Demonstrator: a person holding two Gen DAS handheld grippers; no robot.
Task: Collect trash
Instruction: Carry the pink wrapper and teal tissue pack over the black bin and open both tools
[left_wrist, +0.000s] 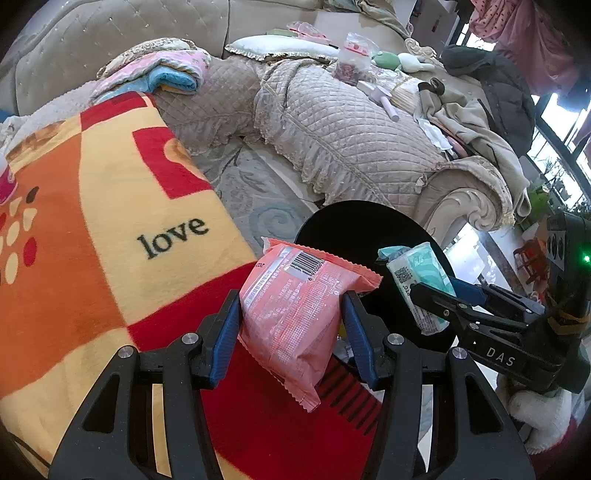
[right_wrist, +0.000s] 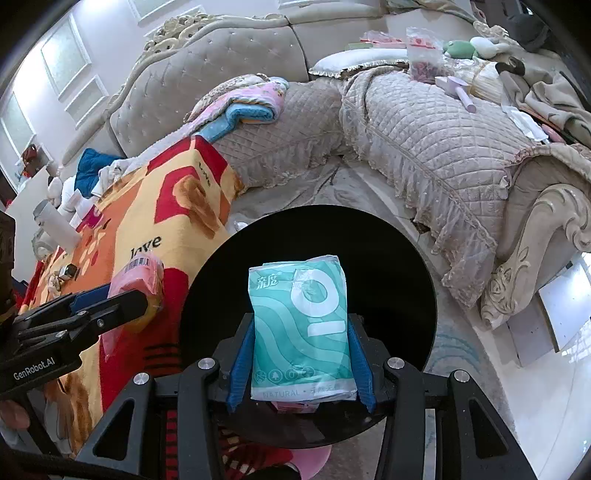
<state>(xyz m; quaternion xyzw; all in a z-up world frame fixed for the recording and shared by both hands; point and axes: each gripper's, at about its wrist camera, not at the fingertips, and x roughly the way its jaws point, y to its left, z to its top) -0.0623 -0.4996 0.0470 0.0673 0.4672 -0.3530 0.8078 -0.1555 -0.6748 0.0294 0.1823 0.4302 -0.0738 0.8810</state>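
My left gripper (left_wrist: 291, 306) is shut on a pink snack wrapper (left_wrist: 299, 314) with a barcode, held over the edge of the orange and red "love" blanket (left_wrist: 110, 229), just left of the black round bin (left_wrist: 354, 229). My right gripper (right_wrist: 301, 332) is shut on a teal tissue packet (right_wrist: 301, 325) and holds it above the bin's dark opening (right_wrist: 388, 266). The right gripper also shows in the left wrist view (left_wrist: 428, 291) with the teal packet (left_wrist: 417, 273). The left gripper also shows in the right wrist view (right_wrist: 122, 295), with the pink wrapper (right_wrist: 138, 273).
A quilted beige sofa (left_wrist: 351, 129) curves behind the bin, strewn with folded towels (left_wrist: 166, 77), a snack bag (left_wrist: 351, 59), plush toys and clothes. A white bottle (right_wrist: 55, 221) and small items lie on the blanket's far end. Patterned floor lies between sofa and bin.
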